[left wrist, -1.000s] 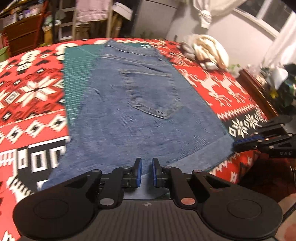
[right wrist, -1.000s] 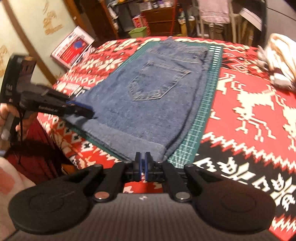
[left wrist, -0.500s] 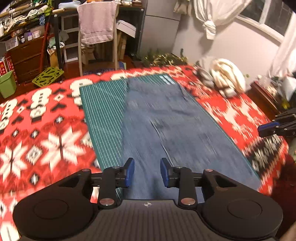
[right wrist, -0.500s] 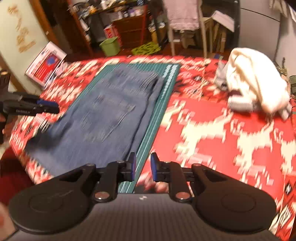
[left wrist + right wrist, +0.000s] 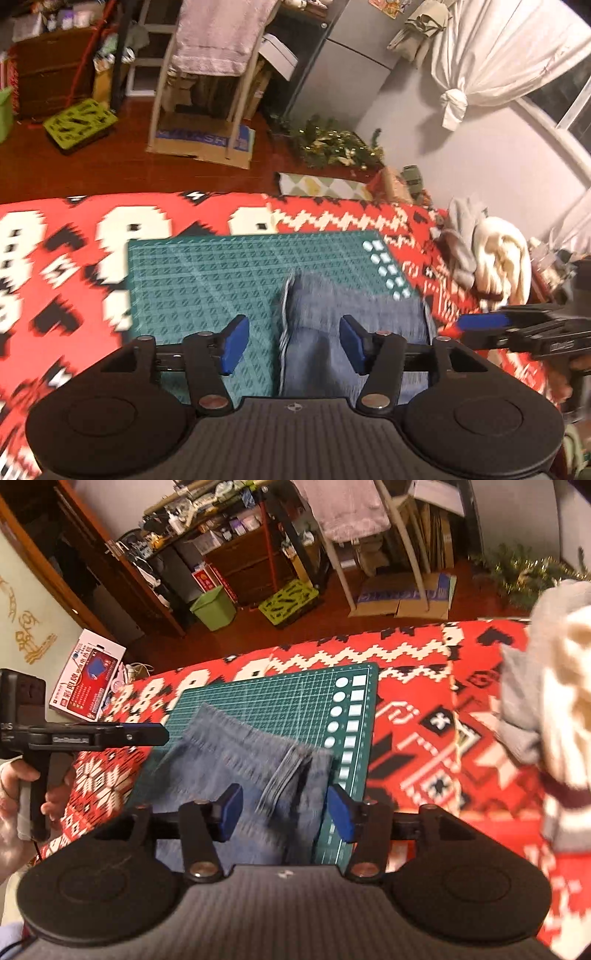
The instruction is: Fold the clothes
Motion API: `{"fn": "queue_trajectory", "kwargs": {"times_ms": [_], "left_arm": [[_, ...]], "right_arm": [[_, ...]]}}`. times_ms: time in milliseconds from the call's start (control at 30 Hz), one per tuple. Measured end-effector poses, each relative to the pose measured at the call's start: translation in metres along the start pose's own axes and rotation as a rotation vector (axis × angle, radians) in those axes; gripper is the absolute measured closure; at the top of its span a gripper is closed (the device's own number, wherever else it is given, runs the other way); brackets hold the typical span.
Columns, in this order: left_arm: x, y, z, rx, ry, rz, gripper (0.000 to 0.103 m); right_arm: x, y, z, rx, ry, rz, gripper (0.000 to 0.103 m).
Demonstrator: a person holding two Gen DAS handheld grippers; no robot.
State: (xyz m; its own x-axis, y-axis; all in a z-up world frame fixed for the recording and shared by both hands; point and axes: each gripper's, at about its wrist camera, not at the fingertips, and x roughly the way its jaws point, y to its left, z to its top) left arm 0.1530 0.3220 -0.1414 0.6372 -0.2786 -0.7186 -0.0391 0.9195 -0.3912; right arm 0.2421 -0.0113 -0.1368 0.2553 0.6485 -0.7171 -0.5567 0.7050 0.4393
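Both jaws spread wide, holding nothing, above the jeans [image 5: 351, 314] on the green mat [image 5: 207, 273]. Left gripper [image 5: 293, 345] and right gripper [image 5: 284, 810] clear of the denim. Pile of clothes [image 5: 554, 709] on the blanket [image 5: 424, 709], right.

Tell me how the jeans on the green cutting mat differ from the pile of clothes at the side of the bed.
The jeans are blue denim, spread flat; the pile of clothes is cream and grey, bunched in a heap. The jeans lie on the green cutting mat; the pile sits straight on the red patterned blanket, off to the mat's right. Neither is gripped: the left tool and right tool are open.
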Motion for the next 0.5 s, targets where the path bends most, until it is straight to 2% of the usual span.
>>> {"fn": "queue_trajectory", "kwargs": {"times_ms": [100,300,367,400,433,500], "left_arm": [[0.018,0.006,0.011,-0.02,0.036,-0.031,0.049],[0.041,0.012,0.017,0.012,0.101,-0.059,0.052],[0.045,0.013,0.018,0.03,0.1,-0.09,0.054],[0.047,0.014,0.019,0.028,0.107,-0.103,0.063],[0.05,0.015,0.02,0.025,0.115,-0.116,0.079],[0.055,0.016,0.02,0.016,0.133,-0.132,0.087]], "right_arm": [[0.018,-0.009,0.009,0.012,0.017,0.004,0.046],[0.042,-0.025,0.02,0.033,0.038,0.032,0.047],[0.05,-0.03,0.023,0.04,0.045,0.042,0.055],[0.053,-0.03,0.024,0.042,0.06,0.051,0.072],[0.057,-0.03,0.025,0.043,0.075,0.061,0.076],[0.059,-0.023,0.024,0.003,0.072,0.05,0.079]]}}
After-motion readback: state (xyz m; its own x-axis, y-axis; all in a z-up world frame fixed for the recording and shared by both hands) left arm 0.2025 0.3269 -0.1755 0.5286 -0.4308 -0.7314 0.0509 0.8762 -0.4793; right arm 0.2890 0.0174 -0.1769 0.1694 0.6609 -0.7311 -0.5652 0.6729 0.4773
